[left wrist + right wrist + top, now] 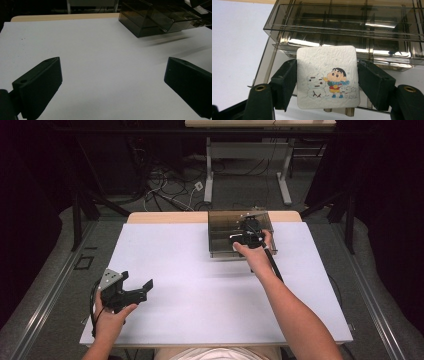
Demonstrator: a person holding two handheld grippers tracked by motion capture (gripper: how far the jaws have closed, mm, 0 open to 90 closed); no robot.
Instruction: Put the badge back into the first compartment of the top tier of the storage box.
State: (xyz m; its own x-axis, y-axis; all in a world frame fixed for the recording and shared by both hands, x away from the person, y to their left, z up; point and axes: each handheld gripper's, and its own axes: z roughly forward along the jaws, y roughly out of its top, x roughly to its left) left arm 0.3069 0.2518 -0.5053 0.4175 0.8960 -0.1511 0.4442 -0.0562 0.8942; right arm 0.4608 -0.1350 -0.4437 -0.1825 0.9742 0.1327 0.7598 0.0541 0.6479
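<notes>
A white square card (323,58) with a cartoon child and a snowman drawn on it sits between the jaws of my right gripper (327,73), which is shut on its two side edges. The card is held flat just in front of a smoked clear plastic box (342,22) divided into compartments. From above, my right gripper (248,234) is over the box (220,227) at the far middle of the table. My left gripper (136,280) hovers open near the table's front left corner. Nothing is between its fingers (40,87).
The white table top (200,290) stretches between the two grippers. The box (140,22) stands ahead and to the right in the left gripper view. Beyond the table are a wooden edge (165,216), floor cables and the legs of another table (209,175).
</notes>
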